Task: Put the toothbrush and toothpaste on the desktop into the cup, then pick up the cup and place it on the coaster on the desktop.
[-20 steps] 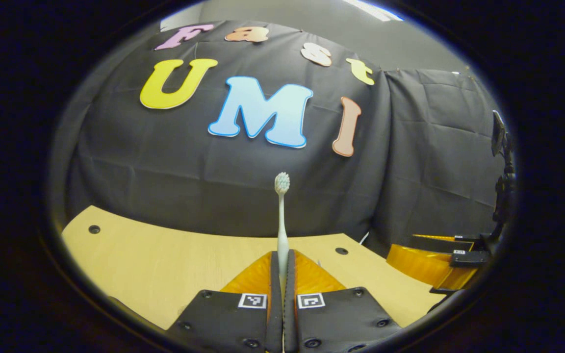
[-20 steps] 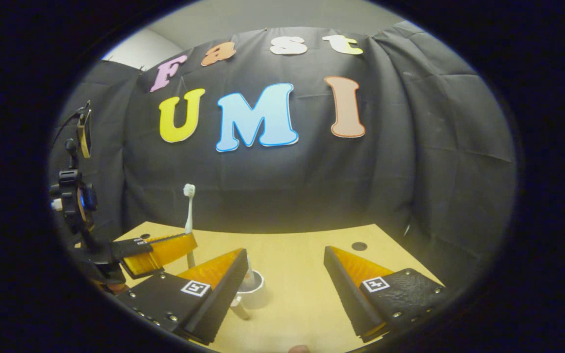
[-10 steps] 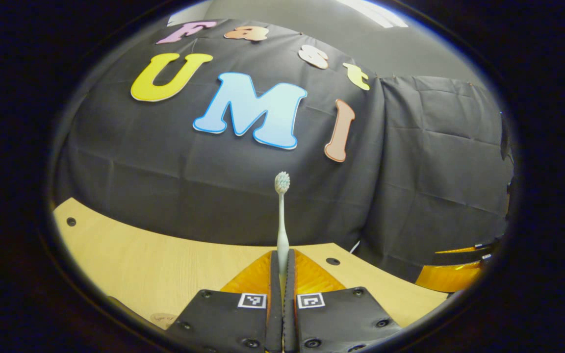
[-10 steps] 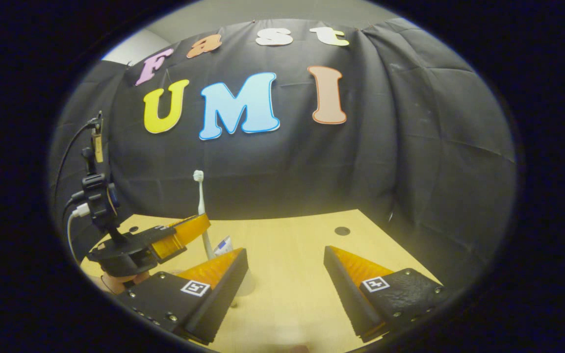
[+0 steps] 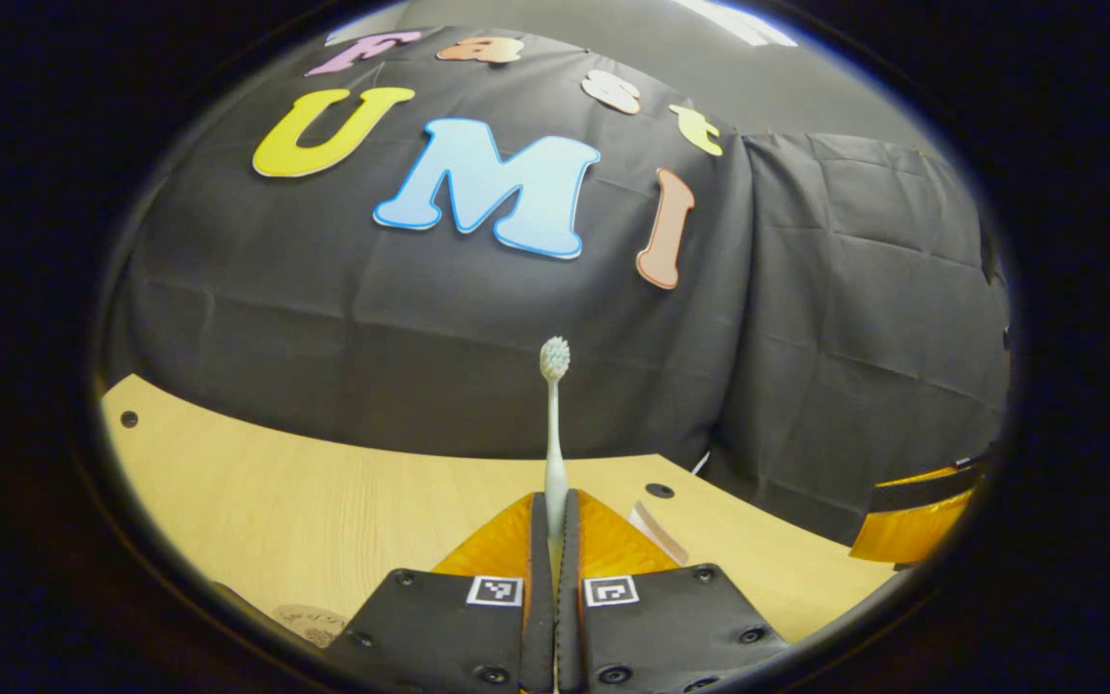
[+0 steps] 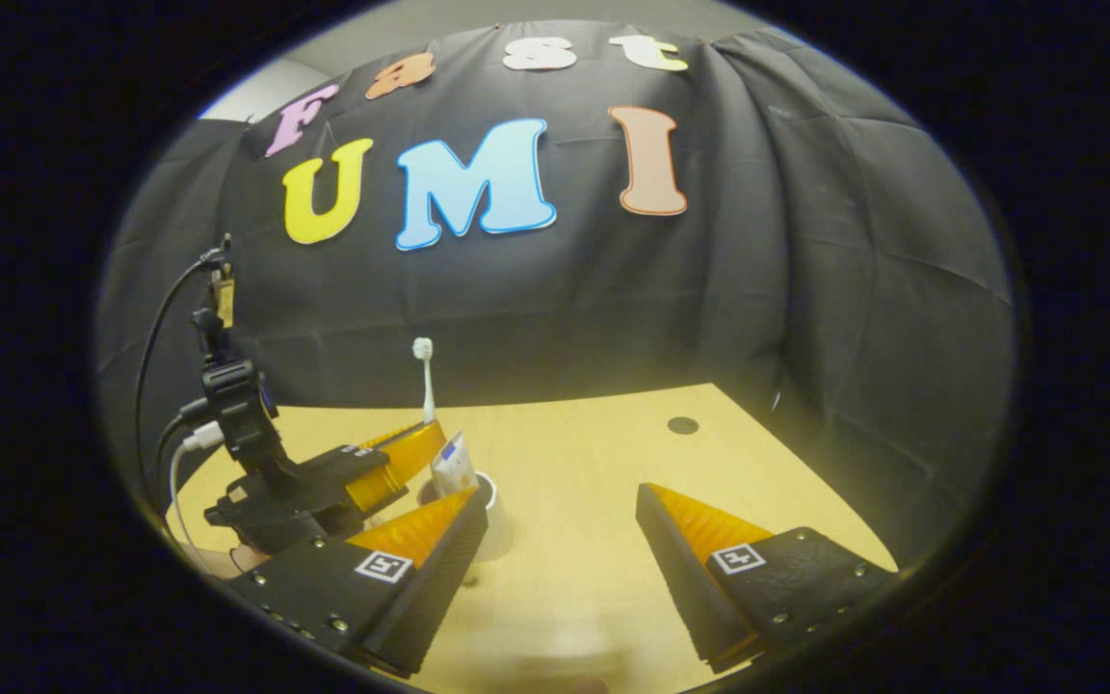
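pale plastic, the toothbrush (image 5: 553, 434) stands upright, clamped between the two closed fingers of the left gripper (image 5: 555, 525), its bristled head well above the jaws and its lower handle hidden between them. just to the right of those jaws a slip of the toothpaste (image 5: 659, 532) pokes past the finger, mostly cut off. beyond lies the wooden desktop (image 5: 304, 492).

the right gripper (image 6: 563, 516) has its fingers spread wide apart, nothing between them. just beyond its left finger sits the cup (image 6: 489, 496), partly hidden by that finger, with the toothpaste (image 6: 453, 463) standing in it. the left gripper (image 6: 415, 448) hovers beside the cup, toothbrush (image 6: 425, 381) rising from it; whether the handle's lower end reaches into the cup is hard to tell.
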`<move>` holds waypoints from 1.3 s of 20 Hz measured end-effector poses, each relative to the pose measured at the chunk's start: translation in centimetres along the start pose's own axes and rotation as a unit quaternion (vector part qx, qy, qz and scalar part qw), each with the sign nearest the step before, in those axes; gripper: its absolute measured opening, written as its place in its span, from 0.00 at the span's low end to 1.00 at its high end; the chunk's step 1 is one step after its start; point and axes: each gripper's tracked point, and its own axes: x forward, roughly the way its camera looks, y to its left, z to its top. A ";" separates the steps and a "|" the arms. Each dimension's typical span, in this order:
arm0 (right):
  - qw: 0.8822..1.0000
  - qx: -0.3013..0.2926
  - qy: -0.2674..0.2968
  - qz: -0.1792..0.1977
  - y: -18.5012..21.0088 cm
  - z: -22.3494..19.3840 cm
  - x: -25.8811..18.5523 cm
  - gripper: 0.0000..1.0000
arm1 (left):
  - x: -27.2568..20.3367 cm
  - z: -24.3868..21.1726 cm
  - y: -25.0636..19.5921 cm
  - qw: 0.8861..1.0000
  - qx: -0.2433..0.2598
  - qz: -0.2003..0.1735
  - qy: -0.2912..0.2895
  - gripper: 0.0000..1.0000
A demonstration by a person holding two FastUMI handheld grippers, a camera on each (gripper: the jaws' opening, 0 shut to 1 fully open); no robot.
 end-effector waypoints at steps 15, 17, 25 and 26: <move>1.000 0.011 0.022 0.010 1.0 -0.1 0.0 0.96 | -3.0 -1.8 -0.4 0.998 0.013 0.011 0.059 0.54; 1.000 0.014 0.024 0.007 0.9 0.2 0.1 0.96 | -3.9 -1.5 -0.1 0.998 0.012 0.020 0.060 0.68; 0.998 0.000 0.067 0.020 2.9 -0.7 1.3 0.96 | -9.1 1.0 1.1 0.996 0.010 0.076 0.049 0.96; 0.997 -0.002 0.075 0.026 3.3 -0.9 1.4 0.96 | -9.9 1.2 1.3 0.996 0.011 0.080 0.049 0.96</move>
